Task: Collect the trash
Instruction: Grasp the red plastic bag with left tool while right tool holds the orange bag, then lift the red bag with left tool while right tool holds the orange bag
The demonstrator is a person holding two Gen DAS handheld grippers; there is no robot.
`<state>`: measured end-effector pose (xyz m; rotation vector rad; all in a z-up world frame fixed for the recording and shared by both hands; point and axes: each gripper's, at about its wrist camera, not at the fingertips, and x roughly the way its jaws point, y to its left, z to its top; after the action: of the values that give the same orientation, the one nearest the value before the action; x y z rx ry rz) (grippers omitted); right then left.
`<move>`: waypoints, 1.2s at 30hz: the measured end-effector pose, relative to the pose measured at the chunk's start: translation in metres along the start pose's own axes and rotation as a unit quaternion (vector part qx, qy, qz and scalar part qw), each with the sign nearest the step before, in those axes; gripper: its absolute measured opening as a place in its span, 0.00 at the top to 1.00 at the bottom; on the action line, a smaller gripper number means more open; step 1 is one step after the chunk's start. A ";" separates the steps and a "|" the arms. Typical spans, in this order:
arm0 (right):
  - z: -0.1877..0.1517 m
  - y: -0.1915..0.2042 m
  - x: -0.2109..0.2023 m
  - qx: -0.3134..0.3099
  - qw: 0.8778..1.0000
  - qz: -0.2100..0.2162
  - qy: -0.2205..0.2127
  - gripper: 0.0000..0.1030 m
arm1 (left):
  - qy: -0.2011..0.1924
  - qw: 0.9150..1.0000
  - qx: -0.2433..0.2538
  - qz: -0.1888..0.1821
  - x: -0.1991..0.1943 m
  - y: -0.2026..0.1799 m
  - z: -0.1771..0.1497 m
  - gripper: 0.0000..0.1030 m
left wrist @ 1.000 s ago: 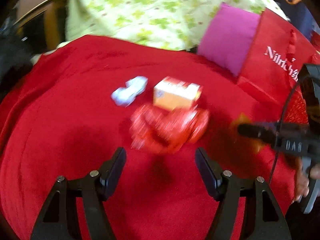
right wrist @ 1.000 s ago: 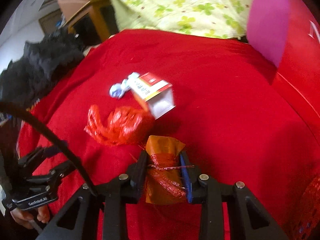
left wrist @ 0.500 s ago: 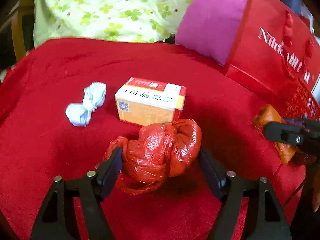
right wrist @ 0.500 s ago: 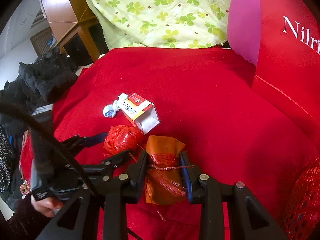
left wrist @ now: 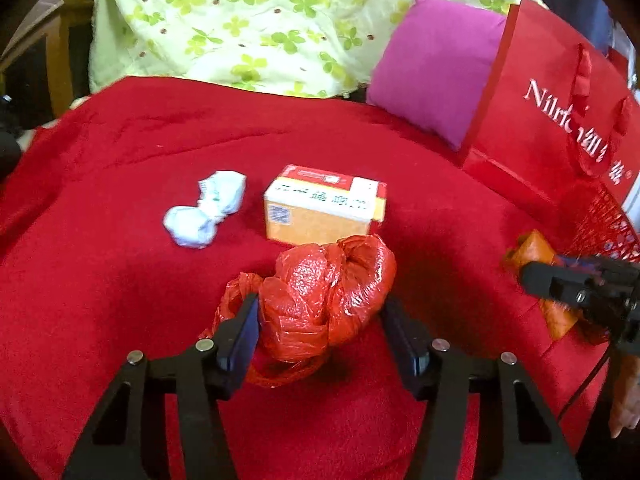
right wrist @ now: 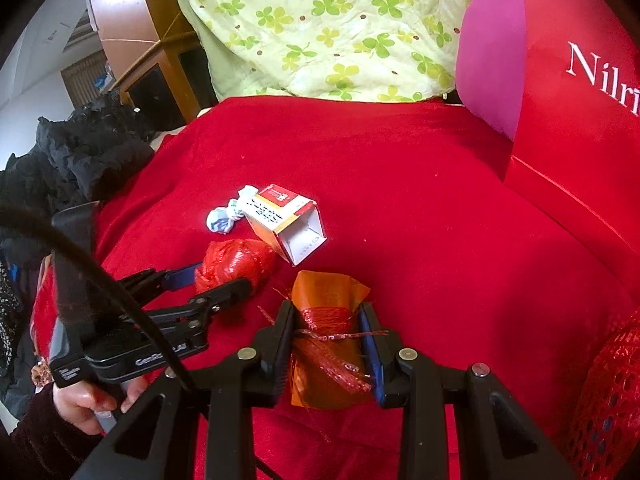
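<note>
Fingers of the left gripper have just been closing around the crumpled red plastic bag on the red blanket, touching it; its long side lies across them. The right gripper squeezes an orange packet pointing forward.

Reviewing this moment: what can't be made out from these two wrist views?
- Red mesh basket: cut off by the frame edge in both views; contents unseen.
- Print on the small carton: too small to read.
- Left gripper around the red plastic bag: right pad contact unclear.
- Orange packet: lower end hidden by right gripper.
</note>
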<state>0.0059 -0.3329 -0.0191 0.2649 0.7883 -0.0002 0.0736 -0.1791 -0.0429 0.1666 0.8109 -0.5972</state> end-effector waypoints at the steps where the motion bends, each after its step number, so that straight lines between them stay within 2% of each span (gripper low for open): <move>1: 0.000 0.000 -0.002 0.002 1.000 0.000 -0.005 0.67 | -0.001 1.000 0.004 0.014 -0.005 -0.002 -0.002 0.40; 6: -0.001 0.000 -0.012 0.009 1.000 0.001 -0.024 0.67 | -0.020 0.998 0.022 0.057 -0.028 -0.012 -0.007 0.40; 7: -0.001 0.001 -0.014 0.009 1.000 0.002 -0.028 0.67 | -0.025 0.997 0.024 0.062 -0.034 -0.013 -0.007 0.44; 8: -0.001 0.002 -0.016 0.010 0.999 0.002 -0.034 0.67 | -0.029 0.997 0.028 0.068 -0.040 -0.015 -0.007 0.52; 9: -0.001 0.002 -0.017 0.011 0.999 0.003 -0.036 0.67 | -0.031 0.996 0.032 0.072 -0.045 -0.018 -0.007 0.54; 15: -0.001 0.009 -0.025 0.005 0.999 0.011 -0.052 0.67 | -0.067 0.993 0.049 0.080 -0.075 -0.037 -0.006 0.54; 20: 0.000 0.007 -0.030 0.004 0.998 0.015 -0.060 0.67 | -0.063 0.996 0.023 0.053 -0.074 -0.028 -0.011 0.54; 24: 0.000 0.002 -0.033 0.008 0.998 0.015 -0.060 0.67 | -0.044 0.999 -0.019 0.022 -0.060 -0.005 -0.014 0.52; 26: 0.001 0.000 -0.034 0.011 0.998 0.017 -0.058 0.67 | -0.032 0.999 -0.034 0.007 -0.052 0.008 -0.017 0.40; 28: 0.001 -0.001 -0.034 0.012 0.998 0.017 -0.056 0.67 | -0.025 0.999 -0.046 0.003 -0.045 0.017 -0.020 0.35; 30: 0.002 -0.002 -0.033 0.013 0.998 0.019 -0.051 0.67 | -0.020 0.998 -0.061 -0.008 -0.039 0.024 -0.021 0.34; 31: 0.002 -0.002 -0.032 0.014 0.998 0.021 -0.049 0.67 | -0.017 0.997 -0.068 -0.022 -0.036 0.027 -0.021 0.31; 32: 0.002 -0.002 -0.032 0.015 0.998 0.021 -0.049 0.67 | -0.014 0.997 -0.071 -0.037 -0.033 0.028 -0.021 0.24; 36: 0.002 -0.002 -0.029 0.015 0.999 0.022 -0.045 0.67 | 0.002 0.996 -0.055 -0.074 -0.022 0.015 -0.024 0.22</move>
<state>-0.0128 -0.3382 0.0021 0.3090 0.6936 0.0164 0.0557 -0.1488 -0.0448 0.0063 0.8625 -0.6901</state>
